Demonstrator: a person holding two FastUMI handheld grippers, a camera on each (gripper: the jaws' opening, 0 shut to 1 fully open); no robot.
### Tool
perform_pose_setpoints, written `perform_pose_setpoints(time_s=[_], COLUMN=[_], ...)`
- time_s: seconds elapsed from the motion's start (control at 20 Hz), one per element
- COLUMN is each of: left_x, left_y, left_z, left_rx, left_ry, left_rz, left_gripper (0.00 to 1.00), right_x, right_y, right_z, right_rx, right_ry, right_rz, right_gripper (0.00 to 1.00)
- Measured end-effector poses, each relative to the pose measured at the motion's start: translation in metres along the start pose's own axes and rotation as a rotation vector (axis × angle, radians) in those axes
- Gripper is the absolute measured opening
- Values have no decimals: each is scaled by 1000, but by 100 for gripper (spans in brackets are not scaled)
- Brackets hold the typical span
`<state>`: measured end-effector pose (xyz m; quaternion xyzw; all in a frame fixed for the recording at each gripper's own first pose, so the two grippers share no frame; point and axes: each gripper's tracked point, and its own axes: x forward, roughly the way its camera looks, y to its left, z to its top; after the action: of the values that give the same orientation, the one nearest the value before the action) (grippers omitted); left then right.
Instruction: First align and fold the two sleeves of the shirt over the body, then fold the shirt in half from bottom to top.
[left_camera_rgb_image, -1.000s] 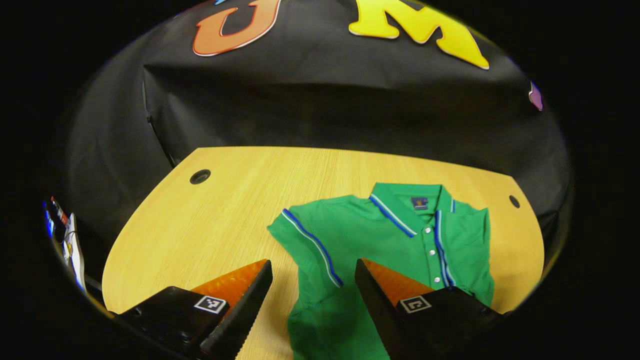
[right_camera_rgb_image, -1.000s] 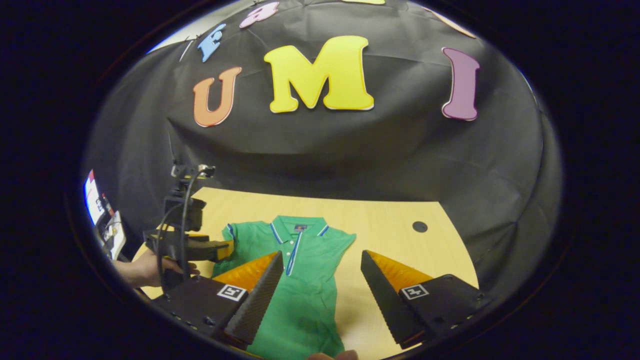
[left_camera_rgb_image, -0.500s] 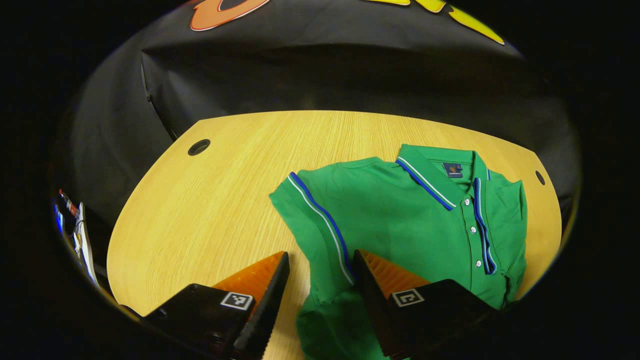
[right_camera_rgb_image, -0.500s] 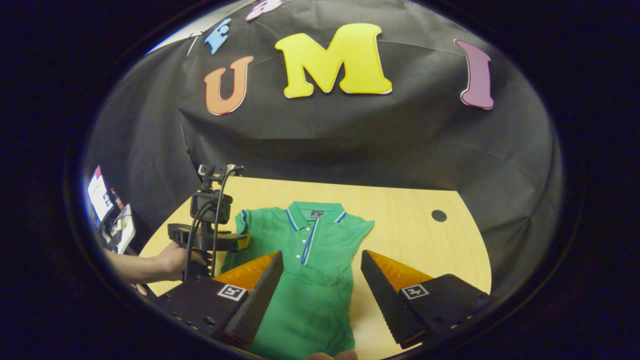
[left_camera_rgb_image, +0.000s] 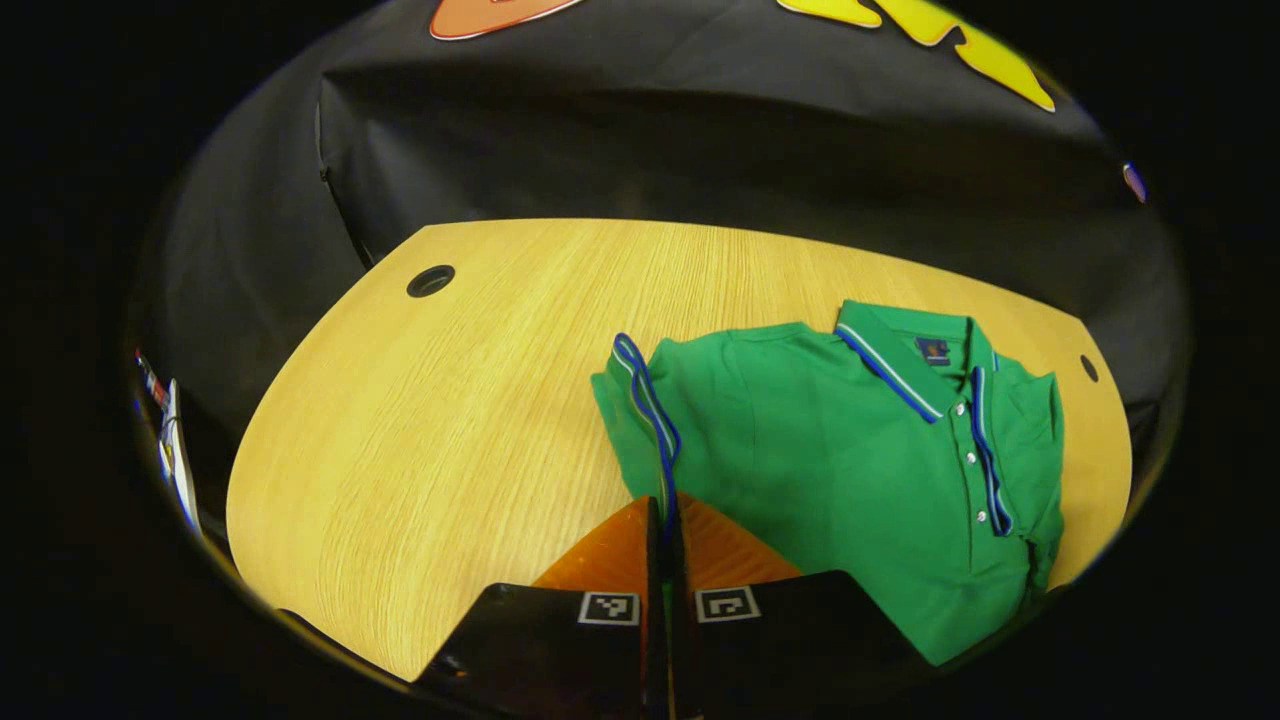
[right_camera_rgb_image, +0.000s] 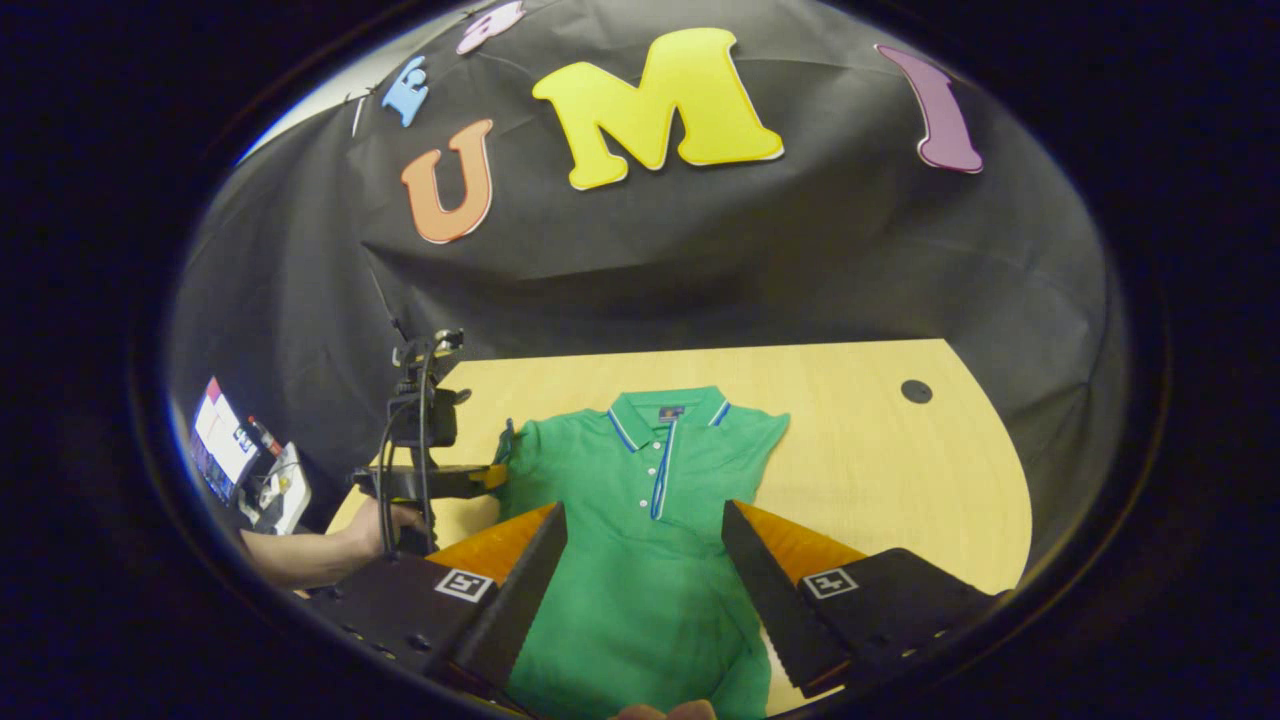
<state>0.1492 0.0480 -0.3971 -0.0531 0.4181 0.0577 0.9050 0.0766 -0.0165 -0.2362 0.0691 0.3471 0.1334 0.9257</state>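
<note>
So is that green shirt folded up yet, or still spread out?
Still spread flat on the table. The shirt has both sleeves out; the left gripper is shut on one sleeve's cuff.

Count: 1 green polo shirt (left_camera_rgb_image: 850, 450) with 2 short sleeves, the left sleeve (left_camera_rgb_image: 640, 410) and the right sleeve (right_camera_rgb_image: 765, 430), plus 1 collar (right_camera_rgb_image: 668, 410) and 4 white placket buttons (left_camera_rgb_image: 968, 457) visible in the left gripper view. 1 wooden desk (left_camera_rgb_image: 450, 420) with 2 round cable holes, one (left_camera_rgb_image: 431, 281) at the far left and one (left_camera_rgb_image: 1088, 368) at the far right. 2 hand-held grippers: left hand-held gripper (left_camera_rgb_image: 665, 520), right hand-held gripper (right_camera_rgb_image: 645, 545); 1 person's hand (right_camera_rgb_image: 385, 520) on the left one.
</note>
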Motion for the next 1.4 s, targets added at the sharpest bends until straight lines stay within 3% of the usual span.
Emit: perform_pose_setpoints(time_s=[0.3, 0.6, 0.8, 0.95, 1.0, 1.1, 1.15, 1.2, 1.25, 1.3, 1.4], left_x=[-21, -32, -41, -56, -60, -72, -81, -92, -103, -113, -147], left_y=[-22, -95, -130, -137, -136, -125, -120, -116, -111, -103, -93], left_z=[34, 54, 50, 50, 50, 50, 51, 52, 54, 55, 63], left_rx=[106, 226, 211, 162, 157, 152, 128, 101, 80, 75, 70], left_ry=[-76, -123, -145, -168, -177, -195, -204, -217, -233, -255, -308], left_rz=[-25, -119, -158, -169, -167, -148, -143, -141, -139, -125, -121], left_gripper=[6, 7, 9, 22, 19, 41, 61, 71, 92, 100, 100], right_x=[-8, -32, -47, -49, -50, -52, -55, -57, -61, -64, -71], right_y=[9, -11, -26, -30, -29, -29, -26, -22, -17, -12, -1], right_z=[6, 7, 2, 3, 4, 3, 3, 4, 6, 8, 9], right_rx=[12, 21, 28, 35, 31, 0, -23, -42, -56, -67, -94], right_ry=[-16, -48, -58, -75, -81, -93, -98, -109, -124, -140, -165], right_rz=[20, -34, -71, -85, -84, -100, -103, -104, -103, -98, -88], right_gripper=[96, 96, 96, 96, 96, 96, 96, 96, 96, 96, 96])
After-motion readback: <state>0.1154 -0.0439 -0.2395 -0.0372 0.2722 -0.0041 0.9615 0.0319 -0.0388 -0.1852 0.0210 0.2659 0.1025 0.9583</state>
